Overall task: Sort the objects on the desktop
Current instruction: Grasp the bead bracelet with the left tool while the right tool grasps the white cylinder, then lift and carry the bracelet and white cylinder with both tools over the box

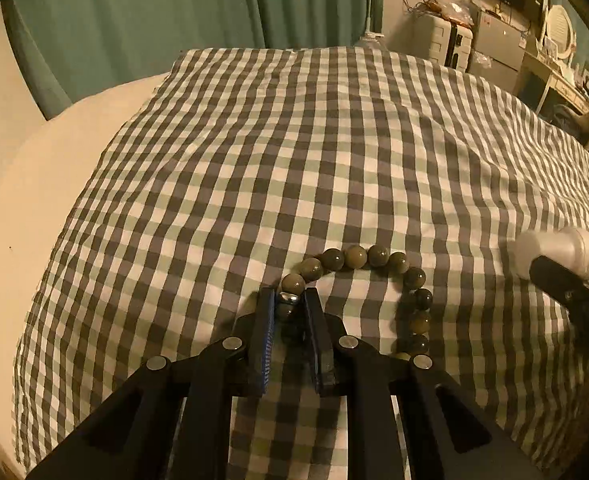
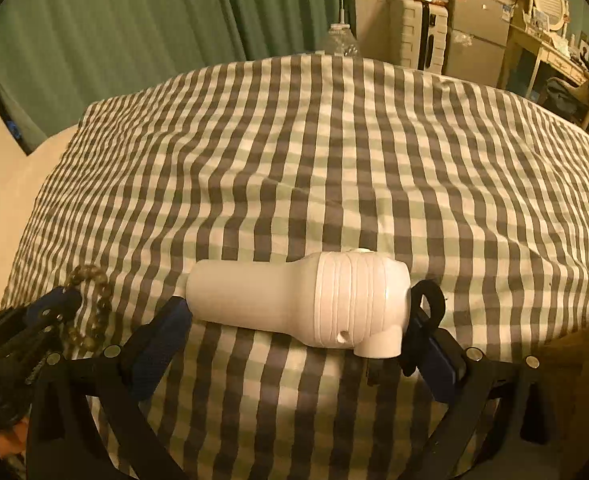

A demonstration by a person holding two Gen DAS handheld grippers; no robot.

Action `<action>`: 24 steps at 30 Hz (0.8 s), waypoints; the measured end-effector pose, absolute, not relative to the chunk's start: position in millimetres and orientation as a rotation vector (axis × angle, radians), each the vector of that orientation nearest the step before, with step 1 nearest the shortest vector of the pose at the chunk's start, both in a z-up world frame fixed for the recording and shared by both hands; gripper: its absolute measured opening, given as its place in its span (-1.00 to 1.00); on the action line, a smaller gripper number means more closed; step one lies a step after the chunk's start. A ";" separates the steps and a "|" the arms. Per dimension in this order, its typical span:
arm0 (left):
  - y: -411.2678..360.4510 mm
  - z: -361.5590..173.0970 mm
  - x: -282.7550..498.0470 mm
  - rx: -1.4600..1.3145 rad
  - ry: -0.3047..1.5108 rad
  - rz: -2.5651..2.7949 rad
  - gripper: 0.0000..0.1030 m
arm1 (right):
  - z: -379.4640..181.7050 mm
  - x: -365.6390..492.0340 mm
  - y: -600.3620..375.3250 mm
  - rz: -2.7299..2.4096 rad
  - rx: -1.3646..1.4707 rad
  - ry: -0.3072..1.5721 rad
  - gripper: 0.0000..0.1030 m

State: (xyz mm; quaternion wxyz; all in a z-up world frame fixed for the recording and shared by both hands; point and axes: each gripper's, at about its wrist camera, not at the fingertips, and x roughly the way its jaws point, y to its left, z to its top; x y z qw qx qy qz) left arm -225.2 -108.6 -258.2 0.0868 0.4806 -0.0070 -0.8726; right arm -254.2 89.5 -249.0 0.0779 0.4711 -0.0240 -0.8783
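Left wrist view: we note the bead bracelet lying as an open loop on the checked cloth, with one bead of its near-left arc caught between the jaws of the left gripper. The rest of the loop runs ahead of the jaws and round to their right. We judge it light, hard-beaded and glossy, so prone to roll in the pads; limp as a whole, and the free beads should dangle when lifted. A bite squarely across one bead, as here, looks the sensible hold. Those jaws stand nearly together, pads pressing the bead on both sides.

Right wrist view: the white plastic fitting lies on its side across the mouth of the right gripper, smooth neck toward the left jaw, ribbed body and short side spout toward the right jaw. We judge it rigid, hollow-looking and light, the neck slick, the ribs a surer purchase. These jaws stand wide, one at each end of the fitting; the left pad is at the neck's end, but we cannot tell whether either pad bears on it. A black strap loop sits just beside the right jaw.
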 end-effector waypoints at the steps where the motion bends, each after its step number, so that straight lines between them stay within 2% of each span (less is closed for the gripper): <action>1: -106.6 -259.5 -226.0 1.429 -0.051 -2.599 -0.70 | -248.6 -254.1 89.6 -2.639 1.397 -0.068 0.99; 3: -104.9 -260.0 -225.4 1.423 -0.043 -2.604 -0.72 | -249.5 -254.7 88.8 -2.644 1.391 -0.058 0.99; 7: -106.9 -254.9 -223.6 1.437 0.090 -2.621 -0.78 | -253.8 -259.1 87.6 -2.642 1.393 -0.028 0.99; 12: -105.0 -234.0 -227.4 1.432 0.189 -2.671 -0.78 | -251.1 -253.3 96.5 -2.623 1.385 -0.100 0.99; 18: -105.3 -188.9 -216.9 1.311 0.214 -2.771 -0.78 | -237.7 -240.1 113.0 -2.631 1.340 -0.268 0.99; 24: -107.3 -145.8 -203.1 1.196 0.208 -2.828 -0.78 | -203.9 -217.3 112.5 -2.654 1.242 -0.262 0.99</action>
